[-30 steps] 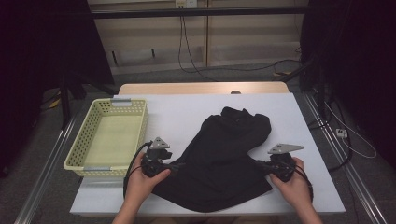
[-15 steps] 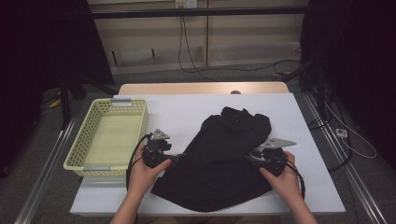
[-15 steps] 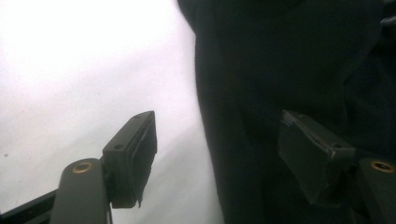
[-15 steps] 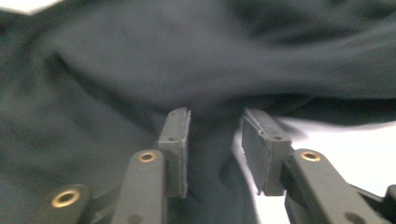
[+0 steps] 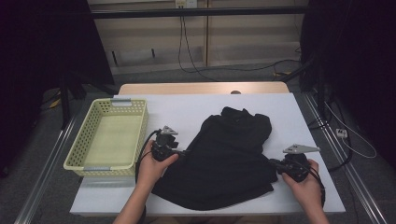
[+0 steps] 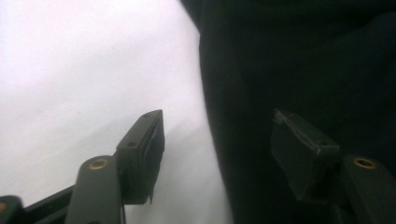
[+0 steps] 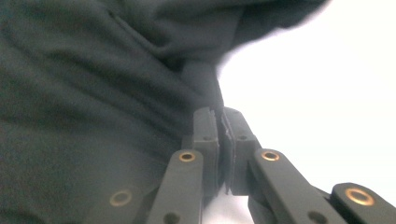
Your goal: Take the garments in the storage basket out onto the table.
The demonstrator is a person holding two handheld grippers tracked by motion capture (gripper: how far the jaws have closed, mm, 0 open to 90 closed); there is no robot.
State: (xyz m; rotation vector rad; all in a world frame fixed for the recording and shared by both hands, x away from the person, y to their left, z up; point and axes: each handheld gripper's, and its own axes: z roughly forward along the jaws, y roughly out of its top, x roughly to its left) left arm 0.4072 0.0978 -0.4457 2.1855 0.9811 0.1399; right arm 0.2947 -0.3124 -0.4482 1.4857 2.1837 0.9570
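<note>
- Both hands have slid since the earlier pictures: the left gripper (image 5: pixel 183 152) has gone farther up along the left side of the black garment (image 5: pixel 229 158), and the right gripper (image 5: pixel 272 163) has swung in and then back out to the right edge of the cloth.
- That black garment lies crumpled in the middle of the white table (image 5: pixel 187 112), with its wide part near the person.
- In the left gripper view, the left gripper (image 6: pixel 219 140) has its jaws apart. They have just been closing a bit. The edge of the black garment (image 6: pixel 299 70) lies between them, but the pads do not press it.
- In the right gripper view, the right gripper (image 7: pixel 219 126) has its jaws squeezed together, pinching a fold of the black garment (image 7: pixel 93 93).
- A yellow basket (image 5: pixel 81 148) sits on the table just left of the left gripper.
</note>
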